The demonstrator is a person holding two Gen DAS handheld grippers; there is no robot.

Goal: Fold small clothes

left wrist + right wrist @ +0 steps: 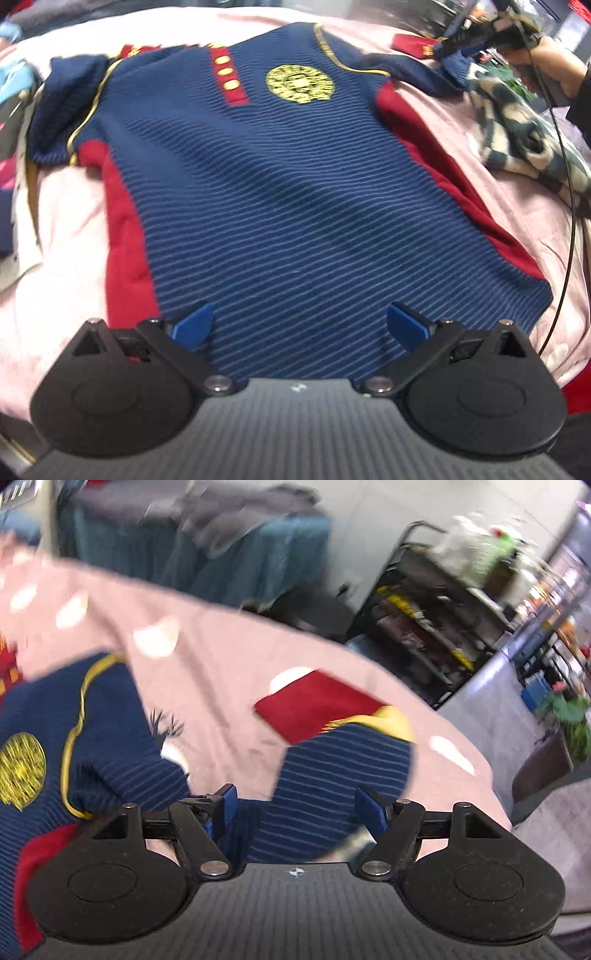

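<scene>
A small navy striped shirt (295, 192) with red side panels, gold buttons and a yellow crest lies face up on a pink sheet (66, 206). My left gripper (299, 325) is open, just above the shirt's bottom hem. My right gripper (297, 805) is open, with the shirt's right sleeve (343, 771) and its red cuff (314, 705) lying between and beyond the fingers. The right gripper also shows in the left wrist view (476, 33) at the far right sleeve, held by a hand. The shirt's crest shows at the left of the right wrist view (20, 770).
A checked green-and-cream garment (517, 129) lies to the right of the shirt. Other clothes are piled at the left edge (14, 110). A black cable (569, 206) hangs on the right. Beyond the bed stand a metal cart (436, 627) and a blue-draped table (221, 554).
</scene>
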